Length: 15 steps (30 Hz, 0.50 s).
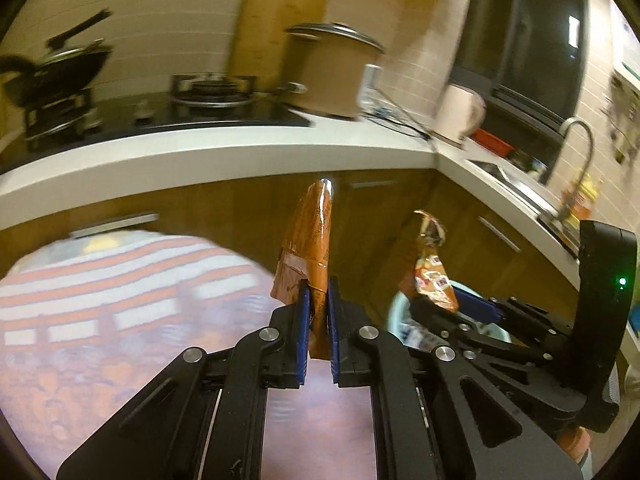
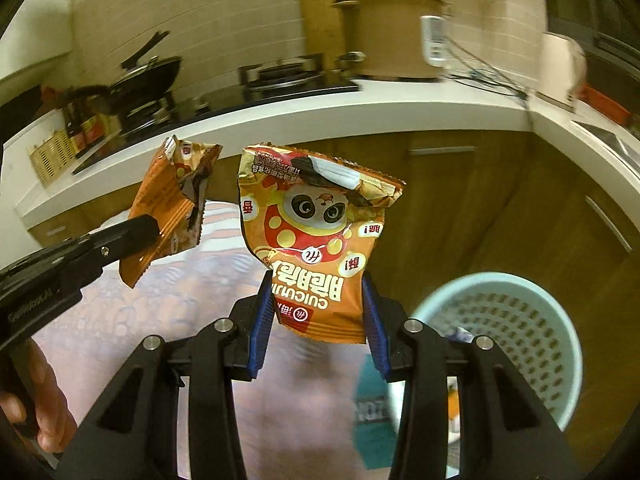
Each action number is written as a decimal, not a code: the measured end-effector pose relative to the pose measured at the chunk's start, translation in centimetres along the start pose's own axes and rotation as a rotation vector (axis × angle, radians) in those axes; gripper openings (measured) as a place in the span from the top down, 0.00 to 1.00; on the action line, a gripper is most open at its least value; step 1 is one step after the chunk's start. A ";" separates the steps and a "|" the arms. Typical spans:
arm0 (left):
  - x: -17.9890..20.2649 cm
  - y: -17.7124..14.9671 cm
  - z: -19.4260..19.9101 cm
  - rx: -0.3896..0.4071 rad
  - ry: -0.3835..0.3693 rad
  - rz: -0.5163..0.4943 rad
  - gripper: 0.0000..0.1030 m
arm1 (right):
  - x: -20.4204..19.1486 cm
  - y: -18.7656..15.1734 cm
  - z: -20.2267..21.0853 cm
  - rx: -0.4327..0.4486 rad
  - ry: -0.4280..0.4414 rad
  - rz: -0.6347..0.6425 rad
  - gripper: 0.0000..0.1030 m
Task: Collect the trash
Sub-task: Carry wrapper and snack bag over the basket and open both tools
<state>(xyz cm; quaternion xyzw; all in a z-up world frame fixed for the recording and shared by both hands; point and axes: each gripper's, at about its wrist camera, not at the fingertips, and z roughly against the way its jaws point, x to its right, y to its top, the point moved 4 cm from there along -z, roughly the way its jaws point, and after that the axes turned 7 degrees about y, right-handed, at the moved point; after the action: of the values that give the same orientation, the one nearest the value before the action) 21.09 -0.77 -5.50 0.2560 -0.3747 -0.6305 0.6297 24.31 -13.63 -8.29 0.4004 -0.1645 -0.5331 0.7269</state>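
Trash: your left gripper (image 1: 318,308) pinches a crumpled orange foil wrapper (image 1: 310,240); your right gripper (image 2: 316,316) clamps an orange panda-printed snack bag (image 2: 316,240). Both are airborne, mid-carry. Next, bring each over the pale-blue perforated plastic bin (image 2: 516,344), then release.

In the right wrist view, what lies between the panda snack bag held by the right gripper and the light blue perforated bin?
Nothing: in the right wrist view only wooden cabinet fronts show between the panda snack bag, pinched in the right gripper, and the light blue bin.

Home kitchen, gas hob (image 1: 212,94), sink (image 1: 516,184), cupboards (image 2: 472,208)
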 end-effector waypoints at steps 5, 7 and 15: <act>5.1 -0.8 -1.7 -0.030 -0.067 -0.048 0.94 | 5.0 -1.2 2.2 0.001 -0.057 -0.058 0.63; 7.1 -1.2 -2.6 -0.045 -0.089 -0.074 0.94 | 7.0 -1.8 2.9 -0.001 -0.080 -0.083 0.63; 14.0 -3.7 -5.3 -0.102 -0.154 -0.146 0.94 | 13.0 -4.6 4.8 -0.024 -0.148 -0.168 0.62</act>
<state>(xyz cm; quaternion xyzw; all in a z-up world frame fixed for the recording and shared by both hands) 22.03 -15.64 -9.45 0.2008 -0.3697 -0.7108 0.5637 23.07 -27.87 -11.16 0.3636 -0.1771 -0.6221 0.6704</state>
